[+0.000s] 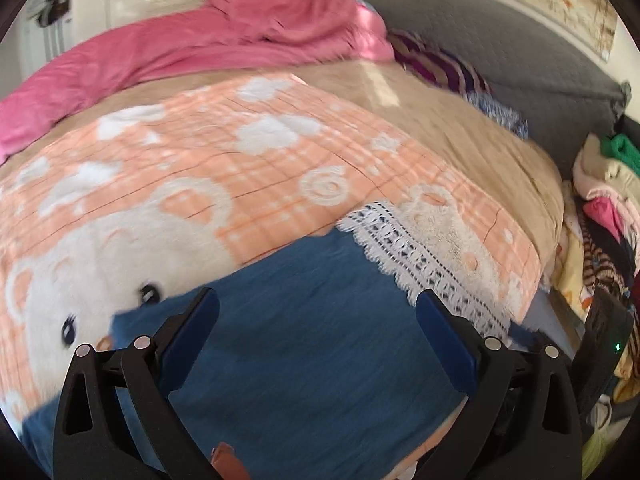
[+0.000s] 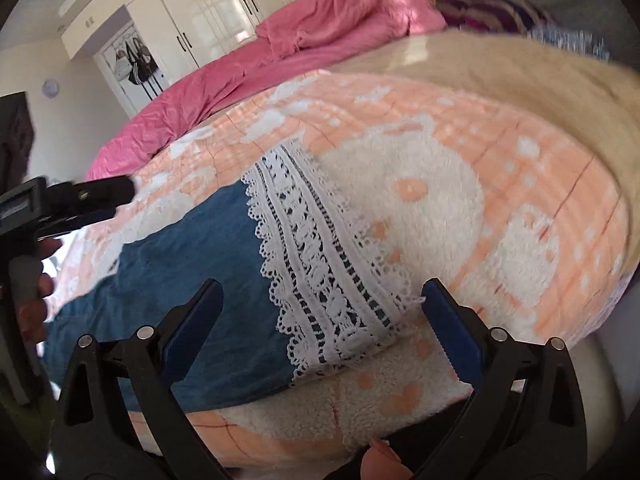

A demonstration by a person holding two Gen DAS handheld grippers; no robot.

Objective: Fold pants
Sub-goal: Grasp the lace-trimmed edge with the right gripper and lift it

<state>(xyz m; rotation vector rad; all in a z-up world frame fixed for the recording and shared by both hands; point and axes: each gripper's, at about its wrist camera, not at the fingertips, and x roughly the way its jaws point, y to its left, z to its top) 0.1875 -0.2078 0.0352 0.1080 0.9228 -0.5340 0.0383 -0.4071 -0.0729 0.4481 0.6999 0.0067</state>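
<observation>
Blue denim pants [image 1: 304,360] with a white lace hem [image 1: 420,256] lie flat on an orange-and-white plush blanket [image 1: 208,168] on a bed. My left gripper [image 1: 318,300] hovers over the denim, open, with nothing between its blue pads. In the right wrist view the pants [image 2: 192,264] stretch left from their lace hem [image 2: 328,280]. My right gripper [image 2: 322,292] stands open just above that hem, gripping nothing. The left gripper [image 2: 120,200] shows at the left edge above the blanket, held by a hand [image 2: 36,288].
A pink duvet [image 1: 192,40] is bunched at the far side, with a beige blanket [image 1: 460,120] and striped pillow [image 1: 440,64] beside it. A pile of clothes [image 1: 604,208] sits off the bed's right edge. White wardrobes [image 2: 224,12] line the wall.
</observation>
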